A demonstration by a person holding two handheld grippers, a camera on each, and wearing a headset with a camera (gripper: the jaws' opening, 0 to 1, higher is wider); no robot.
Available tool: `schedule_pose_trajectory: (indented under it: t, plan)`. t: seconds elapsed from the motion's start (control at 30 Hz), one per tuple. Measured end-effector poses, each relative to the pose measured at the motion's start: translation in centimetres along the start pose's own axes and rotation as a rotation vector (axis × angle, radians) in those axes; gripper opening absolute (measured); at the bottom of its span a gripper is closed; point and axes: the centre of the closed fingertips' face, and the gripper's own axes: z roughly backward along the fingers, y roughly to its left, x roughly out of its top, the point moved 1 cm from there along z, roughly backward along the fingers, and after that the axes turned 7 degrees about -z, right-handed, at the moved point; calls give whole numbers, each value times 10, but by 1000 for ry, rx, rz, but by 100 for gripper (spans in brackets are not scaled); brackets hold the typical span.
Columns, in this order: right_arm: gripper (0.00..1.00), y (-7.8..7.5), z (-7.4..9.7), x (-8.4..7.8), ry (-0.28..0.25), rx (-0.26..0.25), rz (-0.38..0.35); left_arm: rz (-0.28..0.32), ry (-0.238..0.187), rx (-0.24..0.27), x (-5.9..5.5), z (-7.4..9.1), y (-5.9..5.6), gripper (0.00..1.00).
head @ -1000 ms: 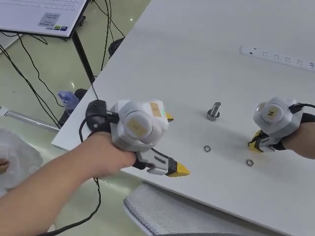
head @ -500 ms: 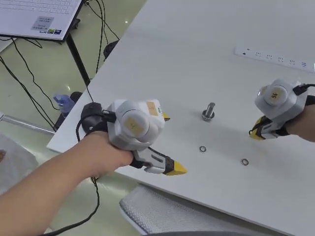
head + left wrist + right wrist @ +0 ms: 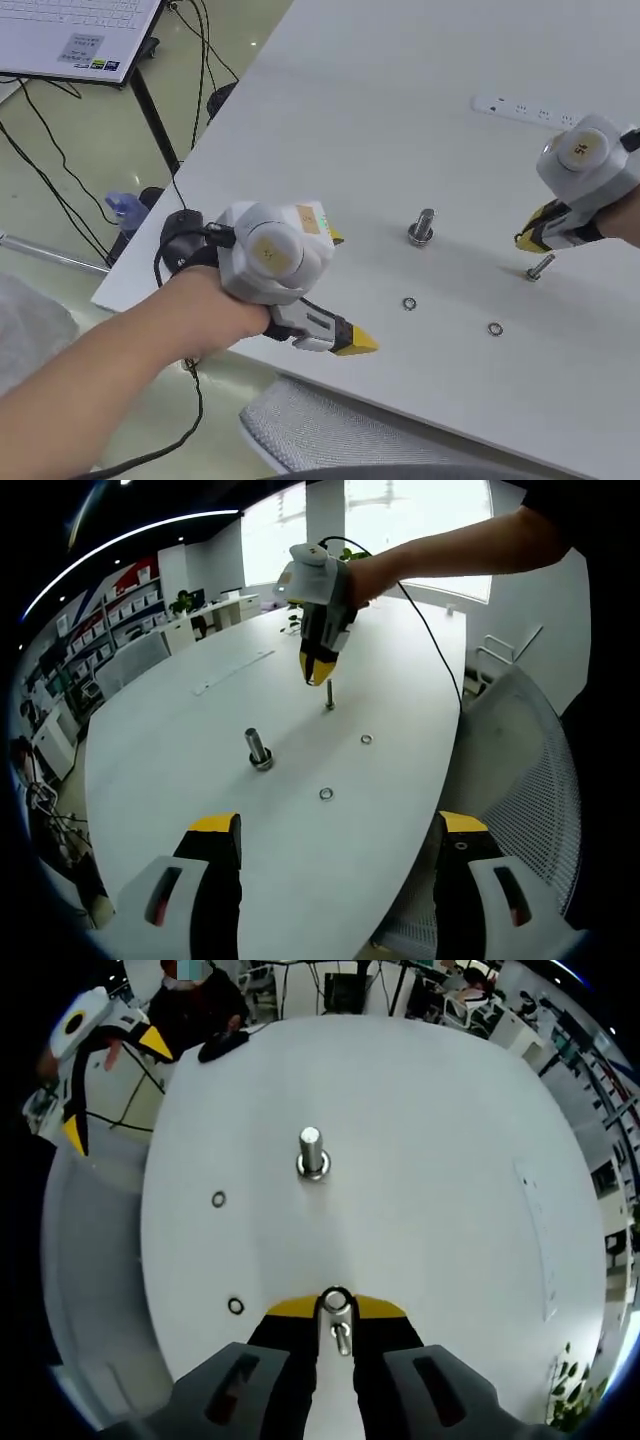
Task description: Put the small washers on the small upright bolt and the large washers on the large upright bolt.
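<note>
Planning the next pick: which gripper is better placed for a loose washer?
Probably left: the left gripper is open, facing the two small metal ring washers; the right gripper hangs over the thin steel bolt.

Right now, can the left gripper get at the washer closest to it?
Probably yes. The left gripper is open, and only bare table lies between it and the nearer washer. The right gripper, shut on the small bolt, is off to the side.
</note>
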Motion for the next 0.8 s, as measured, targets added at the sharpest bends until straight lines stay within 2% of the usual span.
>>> schedule_pose_trajectory:
  t: [0.07, 0.33, 0.47, 0.8]
  plan:
    - [12, -10, 0, -2, 3, -3, -5, 1, -1, 0, 0, -1, 1, 79]
    - [12, -17, 4, -24, 21, -13, -45, 0, -4, -7, 3, -5, 2, 79]
    - [12, -17, 4, -31, 28, -12, -58, 1, -11, -7, 5, -7, 2, 80]
    - [12, -9, 0, -37, 33, 0, -67, 2, -3, -8, 3, -12, 5, 86]
